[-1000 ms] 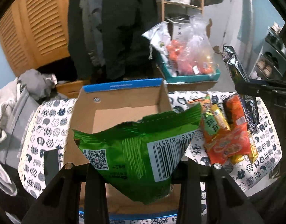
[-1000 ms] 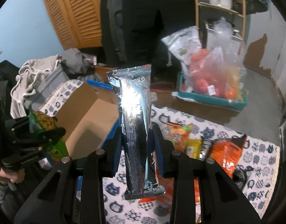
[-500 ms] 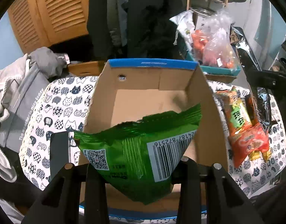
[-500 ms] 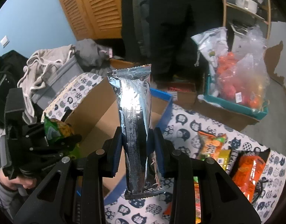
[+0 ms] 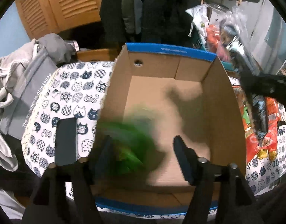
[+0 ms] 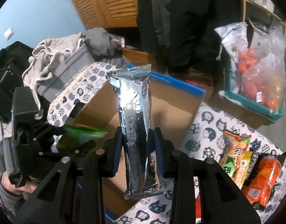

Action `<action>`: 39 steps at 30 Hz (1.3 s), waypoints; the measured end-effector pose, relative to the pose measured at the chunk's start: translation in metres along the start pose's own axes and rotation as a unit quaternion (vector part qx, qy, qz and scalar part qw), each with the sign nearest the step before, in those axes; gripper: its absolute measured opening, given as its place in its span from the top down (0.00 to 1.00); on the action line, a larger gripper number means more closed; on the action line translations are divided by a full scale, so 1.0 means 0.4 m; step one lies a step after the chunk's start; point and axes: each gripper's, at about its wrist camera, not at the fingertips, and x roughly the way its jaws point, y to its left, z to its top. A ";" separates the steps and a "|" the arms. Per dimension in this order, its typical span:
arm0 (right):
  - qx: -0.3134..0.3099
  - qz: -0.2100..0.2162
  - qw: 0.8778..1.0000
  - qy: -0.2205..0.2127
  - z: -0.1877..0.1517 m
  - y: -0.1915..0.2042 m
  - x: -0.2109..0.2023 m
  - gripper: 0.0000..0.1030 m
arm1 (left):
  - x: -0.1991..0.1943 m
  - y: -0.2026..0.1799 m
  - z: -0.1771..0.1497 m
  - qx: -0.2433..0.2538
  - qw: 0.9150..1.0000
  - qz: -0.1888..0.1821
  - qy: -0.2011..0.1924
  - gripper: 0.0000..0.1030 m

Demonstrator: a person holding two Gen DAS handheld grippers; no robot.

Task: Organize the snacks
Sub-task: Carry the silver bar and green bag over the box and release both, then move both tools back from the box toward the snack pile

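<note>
Two grippers over one cardboard box (image 5: 208, 97) on the cat-print desk (image 5: 73, 93).
Left wrist view: left gripper (image 5: 143, 145) with jaws opening, blurred green snack bag (image 5: 131, 141) loose between them, over box floor. Right wrist view: right gripper (image 6: 137, 145) clamped on upright silver foil packet (image 6: 133, 123), above box; orange snack packs (image 6: 262, 177) well right on desk.

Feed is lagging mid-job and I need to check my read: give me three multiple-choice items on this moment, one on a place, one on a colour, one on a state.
1. Where is the green snack bag?
A. over the open cardboard box
B. on the shelf
C. under the grey hoodie

2. What colour is the box's rim band?
A. red
B. blue
C. yellow

3. What is the right claw doing?
A. hanging empty
B. clamping the silver packet
C. gripping the box wall

Answers: 1 A, its green blur lies inside the box outline; 2 B, a blue strip tops the walls; 3 B, both pads squeeze the packet.
</note>
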 end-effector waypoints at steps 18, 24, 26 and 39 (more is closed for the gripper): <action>0.018 0.025 0.999 0.031 -0.013 0.036 0.076 0.69 | -0.091 0.042 -0.023 -0.026 0.998 -0.026 -0.044 0.24; 0.012 0.019 0.999 0.026 -0.018 0.038 0.063 0.60 | -0.101 0.028 -0.022 -0.022 0.998 -0.031 -0.049 0.24; 0.014 0.015 1.000 0.023 -0.024 0.031 0.053 0.52 | -0.104 0.020 -0.020 -0.019 0.998 -0.032 -0.051 0.24; 0.035 -0.053 0.998 -0.002 -0.082 -0.081 -0.051 0.28 | -0.116 -0.097 0.005 0.019 0.998 -0.040 -0.054 0.24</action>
